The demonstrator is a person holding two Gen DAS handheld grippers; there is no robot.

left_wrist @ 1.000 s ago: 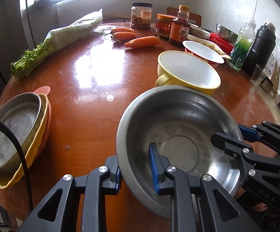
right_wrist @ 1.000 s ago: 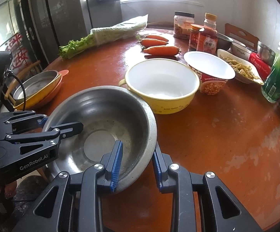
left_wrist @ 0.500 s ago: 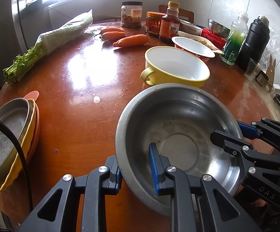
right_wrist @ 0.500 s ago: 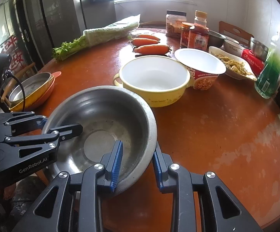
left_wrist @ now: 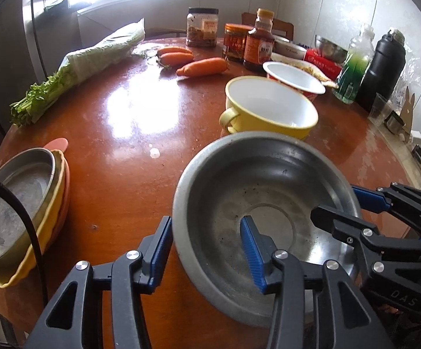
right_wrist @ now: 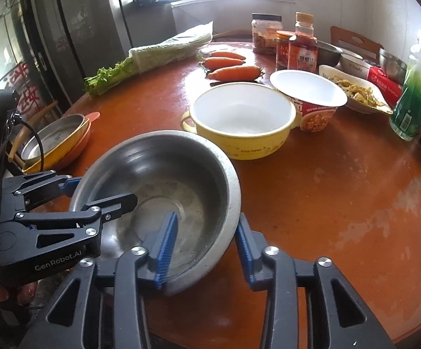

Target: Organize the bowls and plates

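steel bowl (left_wrist: 268, 203) near rim cut off; left gripper (left_wrist: 207, 250), right gripper (right_wrist: 207, 244) opening, astride rim

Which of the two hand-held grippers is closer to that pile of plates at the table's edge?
Left. The left hand-held gripper straddles the steel bowl's rim on the side facing the plate stack; the right hand-held gripper straddles the bowl's far rim.

You are in a home kitchen; carrots (left_wrist: 203, 67), greens (left_wrist: 76, 71), sauce jars (left_wrist: 235, 46) and bowls (right_wrist: 241, 119) crowd the round surface (left_wrist: 117, 133); a fridge (right_wrist: 65, 43) stands behind.
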